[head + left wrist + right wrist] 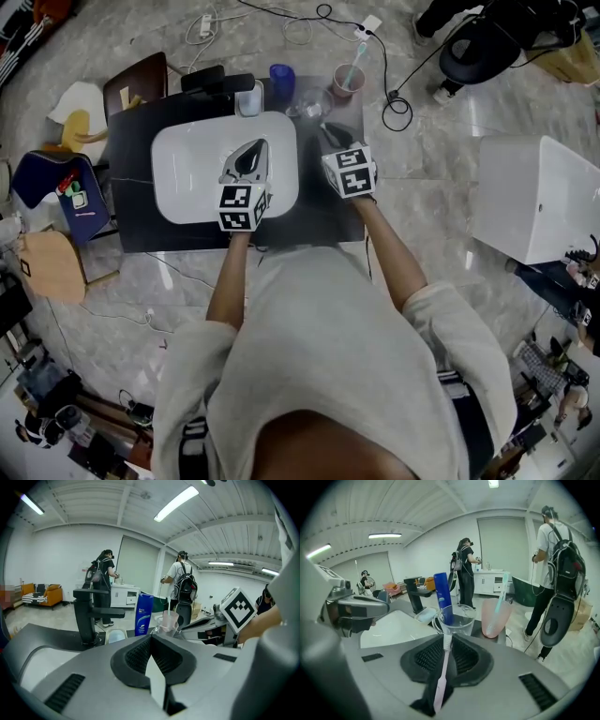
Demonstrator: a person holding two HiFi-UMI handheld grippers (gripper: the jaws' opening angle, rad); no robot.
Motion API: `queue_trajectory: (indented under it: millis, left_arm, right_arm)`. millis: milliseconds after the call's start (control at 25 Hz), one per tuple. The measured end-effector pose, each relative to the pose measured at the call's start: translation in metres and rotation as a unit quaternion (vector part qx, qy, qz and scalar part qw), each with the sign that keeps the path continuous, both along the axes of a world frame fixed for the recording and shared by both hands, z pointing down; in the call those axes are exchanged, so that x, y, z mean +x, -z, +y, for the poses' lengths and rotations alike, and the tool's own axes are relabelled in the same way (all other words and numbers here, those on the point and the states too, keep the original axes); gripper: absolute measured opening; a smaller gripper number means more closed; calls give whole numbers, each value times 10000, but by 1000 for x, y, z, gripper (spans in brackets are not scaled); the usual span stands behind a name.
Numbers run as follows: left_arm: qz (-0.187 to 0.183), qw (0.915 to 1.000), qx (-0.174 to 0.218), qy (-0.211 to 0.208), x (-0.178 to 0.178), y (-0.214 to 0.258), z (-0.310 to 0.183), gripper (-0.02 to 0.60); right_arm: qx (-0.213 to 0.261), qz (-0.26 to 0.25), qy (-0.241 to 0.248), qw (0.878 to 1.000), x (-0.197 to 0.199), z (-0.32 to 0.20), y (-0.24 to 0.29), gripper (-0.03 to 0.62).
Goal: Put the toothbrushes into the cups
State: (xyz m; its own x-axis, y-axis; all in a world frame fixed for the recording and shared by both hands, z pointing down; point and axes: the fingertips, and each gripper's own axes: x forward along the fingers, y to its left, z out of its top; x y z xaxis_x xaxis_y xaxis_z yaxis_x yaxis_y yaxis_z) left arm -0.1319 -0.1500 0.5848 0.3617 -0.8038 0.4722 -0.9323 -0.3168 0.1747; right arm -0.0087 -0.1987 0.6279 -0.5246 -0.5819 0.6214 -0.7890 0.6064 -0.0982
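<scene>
Toothbrush (442, 677), pale pink, clamped in right gripper (446, 641), head pointing at clear cup (457, 618). Best to centre the head over the rim, tip upright, lower, then release. Closed on nothing, left gripper (151, 641) hangs above sink (187, 178). Another brush stands in pink cup (494, 616).

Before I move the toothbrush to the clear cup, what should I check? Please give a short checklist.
1. Grip: pale pink plastic toothbrush held in the right gripper, jaws shut on its handle: ok.
2. Target: clear glass cup upright, nothing seen inside: ok.
3. Height: brush tip higher than that cup's rim: cannot tell.
4. Other cup: translucent pink cup already holds a teal toothbrush: ok.
5. Free hand: left gripper shut, empty, aside over the white sink: ok.
</scene>
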Motion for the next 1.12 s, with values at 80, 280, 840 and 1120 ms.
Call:
queue_trajectory:
  millis: [80,280,840,1120]
  left_arm:
    - [-2,10000,13,3,1,2,1,26]
    - [-6,10000,62,4,3,7,1,26]
    - [6,9997,245,-45,14,22,0,26]
    - [35,9995,307,-12,15,27,0,26]
  right_arm:
    - [89,-99,-24,9999,3,5,14,67]
    - [329,-262,-138,9990,17,11,39,66]
    - [870,-629,-198,9940,24,1,96,66]
    - [1287,-890,-109,9876,11,-32,142,64]
